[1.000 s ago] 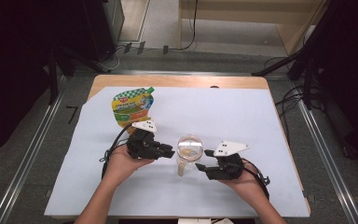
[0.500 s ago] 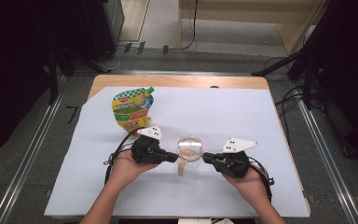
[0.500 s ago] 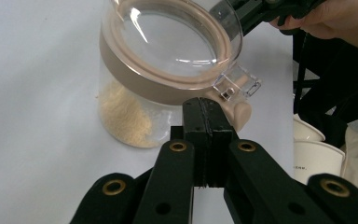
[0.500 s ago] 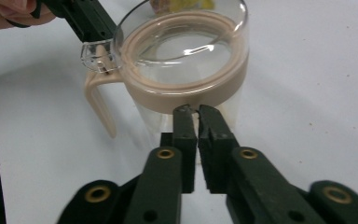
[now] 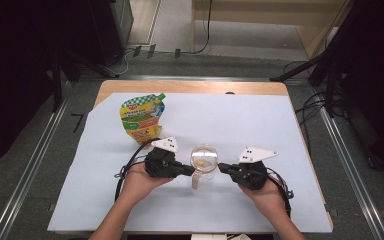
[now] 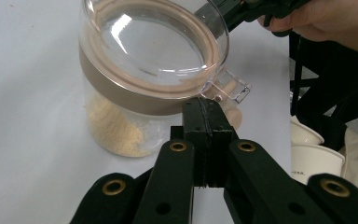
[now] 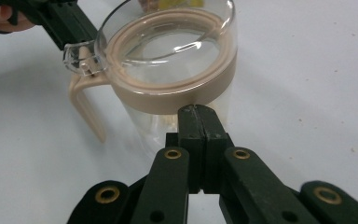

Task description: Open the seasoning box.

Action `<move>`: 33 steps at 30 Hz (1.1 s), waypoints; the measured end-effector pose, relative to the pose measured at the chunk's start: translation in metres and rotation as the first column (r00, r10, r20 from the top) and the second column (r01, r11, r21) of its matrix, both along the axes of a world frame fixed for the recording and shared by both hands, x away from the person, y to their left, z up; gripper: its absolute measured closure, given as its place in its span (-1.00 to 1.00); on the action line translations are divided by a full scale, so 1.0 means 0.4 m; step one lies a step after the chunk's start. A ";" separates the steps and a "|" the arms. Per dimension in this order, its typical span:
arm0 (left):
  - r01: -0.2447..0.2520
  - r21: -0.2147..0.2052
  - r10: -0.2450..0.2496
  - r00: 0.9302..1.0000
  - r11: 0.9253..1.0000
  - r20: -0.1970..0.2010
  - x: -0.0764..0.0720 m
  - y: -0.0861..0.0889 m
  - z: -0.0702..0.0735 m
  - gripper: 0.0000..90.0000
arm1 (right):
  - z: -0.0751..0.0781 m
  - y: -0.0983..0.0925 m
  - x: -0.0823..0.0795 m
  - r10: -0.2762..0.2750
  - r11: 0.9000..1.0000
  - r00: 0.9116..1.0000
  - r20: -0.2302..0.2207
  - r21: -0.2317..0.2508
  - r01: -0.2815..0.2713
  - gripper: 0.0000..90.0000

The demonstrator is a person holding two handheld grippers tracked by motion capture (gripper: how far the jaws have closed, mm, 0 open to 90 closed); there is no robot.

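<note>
The clear jar w/ beige lid looks rigid, slippery, light w/ few grains inside, so take its handle; the left gripper and right gripper, both w/ jaws together on nothing, flank it on the counter.

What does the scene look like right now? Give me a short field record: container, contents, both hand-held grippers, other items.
container: clear jar with beige lid band and handle, upright on the white mat
contents: pale grains at the bottom
left hand-held gripper: jaws shut, tip at the jar by the lid's clear tab
right hand-held gripper: jaws shut, tip against the jar's opposite side below the band
other items: refill pouch behind the left hand-held gripper
</note>
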State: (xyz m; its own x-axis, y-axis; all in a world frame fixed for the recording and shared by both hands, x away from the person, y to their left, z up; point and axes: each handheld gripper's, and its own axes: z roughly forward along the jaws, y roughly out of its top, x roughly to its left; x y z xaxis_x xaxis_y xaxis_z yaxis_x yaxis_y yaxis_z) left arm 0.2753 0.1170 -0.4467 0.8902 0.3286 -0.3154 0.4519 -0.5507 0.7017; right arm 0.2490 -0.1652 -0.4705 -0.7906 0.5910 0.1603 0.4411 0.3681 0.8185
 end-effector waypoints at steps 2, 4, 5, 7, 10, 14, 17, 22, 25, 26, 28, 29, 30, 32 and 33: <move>0.005 -0.004 -0.005 1.000 1.000 -0.002 -0.003 -0.007 -0.002 1.00 | 0.000 -0.003 0.002 -0.007 1.000 1.000 -0.002 0.000 0.007 1.00; 0.012 -0.002 -0.012 1.000 1.000 0.002 -0.006 -0.012 -0.001 1.00 | -0.001 -0.007 0.006 -0.015 1.000 1.000 -0.011 0.003 0.015 1.00; 0.014 0.002 -0.014 1.000 1.000 0.004 -0.007 -0.015 -0.001 1.00 | -0.002 -0.008 0.009 -0.018 1.000 1.000 -0.020 0.005 0.018 1.00; 0.015 0.000 -0.015 1.000 1.000 0.000 -0.007 -0.018 -0.001 1.00 | -0.003 -0.008 0.011 -0.023 1.000 1.000 -0.021 0.001 0.023 1.00; 0.019 -0.004 -0.019 1.000 1.000 -0.014 -0.008 -0.025 -0.002 1.00 | -0.006 -0.010 0.018 -0.037 0.999 0.999 -0.024 -0.004 0.037 1.00; 0.036 0.005 -0.036 0.999 0.999 0.008 -0.020 -0.051 -0.001 1.00 | -0.007 -0.013 0.022 -0.055 0.998 0.998 -0.020 -0.007 0.055 1.00; 0.042 -0.011 -0.042 0.999 0.999 -0.002 -0.028 -0.077 -0.006 1.00 | -0.008 -0.018 0.027 -0.067 0.998 0.997 -0.027 -0.009 0.067 1.00; 0.060 -0.024 -0.060 0.998 0.998 0.009 -0.044 -0.123 -0.011 1.00 | -0.007 -0.032 0.027 -0.078 0.997 0.996 -0.049 -0.006 0.078 1.00; 0.078 -0.021 -0.078 0.997 0.997 0.003 -0.041 -0.125 -0.008 1.00 | -0.003 -0.039 0.019 -0.079 0.997 0.996 -0.038 -0.005 0.079 1.00; 0.078 -0.021 -0.078 0.997 0.997 0.003 -0.041 -0.125 -0.008 1.00 | 0.000 -0.042 0.015 -0.082 0.997 0.996 -0.035 -0.006 0.082 1.00; 0.090 -0.027 -0.090 0.996 0.996 -0.001 -0.039 -0.115 0.002 1.00 | 0.002 -0.046 0.010 -0.083 0.997 0.996 -0.034 -0.003 0.082 1.00; 0.094 -0.042 -0.094 0.996 0.995 0.004 -0.038 -0.101 0.016 1.00 | 0.011 -0.051 -0.004 -0.080 0.997 0.996 -0.036 0.008 0.080 1.00; 0.094 -0.042 -0.094 0.996 0.995 0.004 -0.038 -0.101 0.016 0.99 | 0.015 -0.052 -0.011 -0.076 0.997 0.997 -0.031 0.009 0.076 1.00; 0.084 -0.052 -0.084 0.996 0.995 0.008 -0.038 -0.081 0.036 0.99 | 0.024 -0.050 -0.029 -0.067 0.998 0.997 -0.024 0.012 0.067 1.00; 0.073 -0.065 -0.072 0.997 0.995 0.014 -0.036 -0.060 0.052 0.99 | 0.027 -0.048 -0.037 -0.059 0.998 0.998 -0.023 0.011 0.059 1.00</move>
